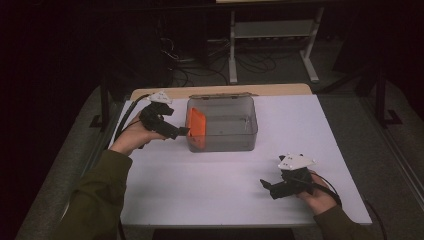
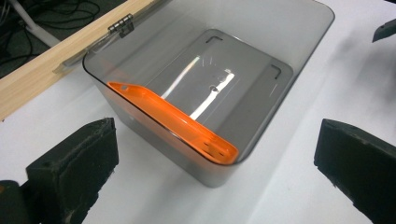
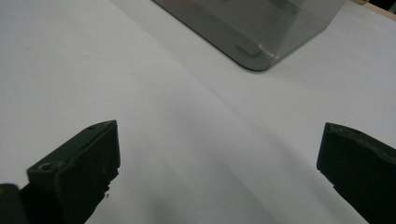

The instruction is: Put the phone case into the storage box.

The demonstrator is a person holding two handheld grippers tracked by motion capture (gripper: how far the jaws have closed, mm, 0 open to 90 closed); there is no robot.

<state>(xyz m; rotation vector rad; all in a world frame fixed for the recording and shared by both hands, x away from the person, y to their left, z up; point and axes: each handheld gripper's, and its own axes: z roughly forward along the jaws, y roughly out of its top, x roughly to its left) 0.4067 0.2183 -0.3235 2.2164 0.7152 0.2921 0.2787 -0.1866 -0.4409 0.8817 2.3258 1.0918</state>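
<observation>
A clear grey plastic bin [image 1: 248, 116] stands at the back middle of the white table. An orange flat phone-case-like piece [image 1: 196, 126] leans on edge inside it against the left wall; in the left gripper view the orange piece [image 2: 180, 122] runs along the bin's [image 2: 299, 51] near wall. My left gripper [image 1: 182, 132] hovers just left of the bin, open, nothing between its jaws. My right gripper [image 1: 266, 186] is low over the table near the front right, open and empty. In the right gripper view a corner of the bin [image 3: 261, 51] is far ahead.
The white table [image 1: 220, 185] has a wooden strip [image 1: 220, 90] along its back edge, with a small metal hinge [image 2: 120, 24] by the bin. Beyond the table stands a white frame [image 1: 272, 35] among floor cables.
</observation>
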